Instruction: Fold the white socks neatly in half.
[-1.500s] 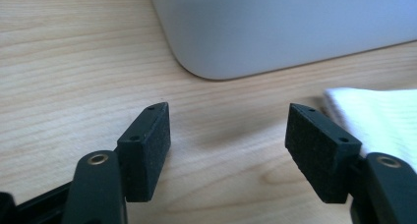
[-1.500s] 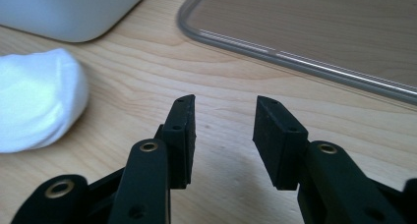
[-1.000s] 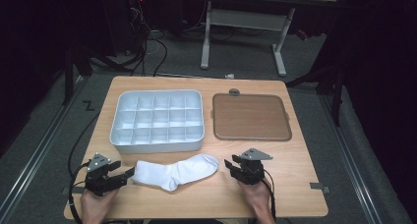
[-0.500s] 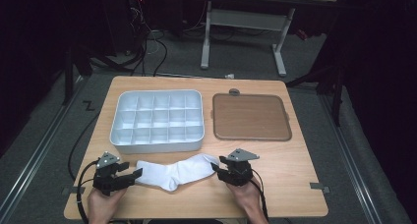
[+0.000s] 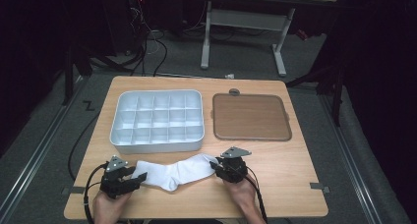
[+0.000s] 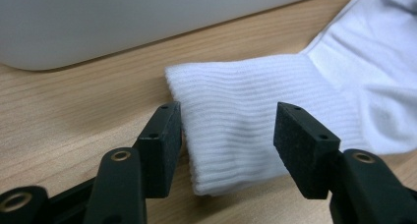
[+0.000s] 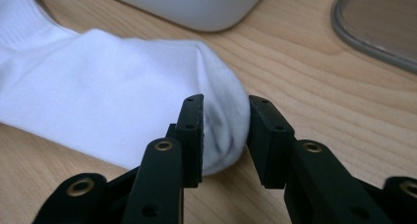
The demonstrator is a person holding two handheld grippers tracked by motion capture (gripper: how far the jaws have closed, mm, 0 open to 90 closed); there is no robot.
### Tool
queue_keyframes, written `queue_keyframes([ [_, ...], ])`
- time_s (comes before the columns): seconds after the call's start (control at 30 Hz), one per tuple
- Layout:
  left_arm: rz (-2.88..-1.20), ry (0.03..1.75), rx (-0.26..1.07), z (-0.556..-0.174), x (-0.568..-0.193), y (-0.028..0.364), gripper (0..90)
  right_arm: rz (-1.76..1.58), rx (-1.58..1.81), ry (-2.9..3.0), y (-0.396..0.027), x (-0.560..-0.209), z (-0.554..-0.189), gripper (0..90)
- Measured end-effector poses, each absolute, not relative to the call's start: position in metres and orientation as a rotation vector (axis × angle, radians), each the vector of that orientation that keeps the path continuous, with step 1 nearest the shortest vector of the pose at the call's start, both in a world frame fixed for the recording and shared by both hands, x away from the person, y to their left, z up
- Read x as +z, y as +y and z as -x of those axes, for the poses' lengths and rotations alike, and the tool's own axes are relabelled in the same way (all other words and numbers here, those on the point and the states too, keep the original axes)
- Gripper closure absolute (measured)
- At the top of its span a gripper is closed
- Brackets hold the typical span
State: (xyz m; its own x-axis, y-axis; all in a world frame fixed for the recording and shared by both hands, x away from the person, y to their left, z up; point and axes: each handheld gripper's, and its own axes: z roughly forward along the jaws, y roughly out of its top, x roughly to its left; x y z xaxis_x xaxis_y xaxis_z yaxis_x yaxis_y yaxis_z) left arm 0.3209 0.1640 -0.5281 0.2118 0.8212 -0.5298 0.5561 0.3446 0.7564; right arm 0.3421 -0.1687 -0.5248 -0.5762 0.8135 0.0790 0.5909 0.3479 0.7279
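Observation:
A white sock [image 5: 172,172] lies flat across the near part of the wooden table [image 5: 295,184]. My left gripper [image 5: 139,177] is at its ribbed cuff [image 6: 246,101]. Its jaws have just been closing and straddle the cuff, still open, with one pad at the cuff's edge and the other standing off. My right gripper [image 5: 216,166] is at the toe end. Its jaws have just been closing, and the toe [image 7: 223,116] now bulges between the two pads, which press on it from both sides.
A white compartment tray [image 5: 157,138] stands just behind the sock, its wall close in the left gripper view [image 6: 98,22]. A brown flat board with a grey rim [image 5: 251,117] lies to its right. A hand holds each gripper at the table's near edge.
Both grippers have moved inward along the table to the sock's two ends. The right jaws have narrowed onto the toe, and the left jaws now stand around the cuff.

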Motion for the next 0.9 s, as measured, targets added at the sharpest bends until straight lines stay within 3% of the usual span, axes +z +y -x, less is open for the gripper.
queue_keyframes([
  [0.3, -1.403, 1.448, 0.27, -0.316, -0.532, 0.16, 48.9, -1.257, 0.986, 2.327, -0.174, -0.525, -0.33, 81.1],
  [0.53, -1.394, 1.44, 0.263, -0.318, -0.533, 0.152, 54.6, -1.239, 0.954, 2.32, -0.178, -0.524, -0.325, 82.8],
  [0.9, -1.428, 1.399, 0.257, -0.323, -0.534, 0.137, 55.7, -1.295, 0.927, 2.288, -0.192, -0.523, -0.324, 82.9],
])
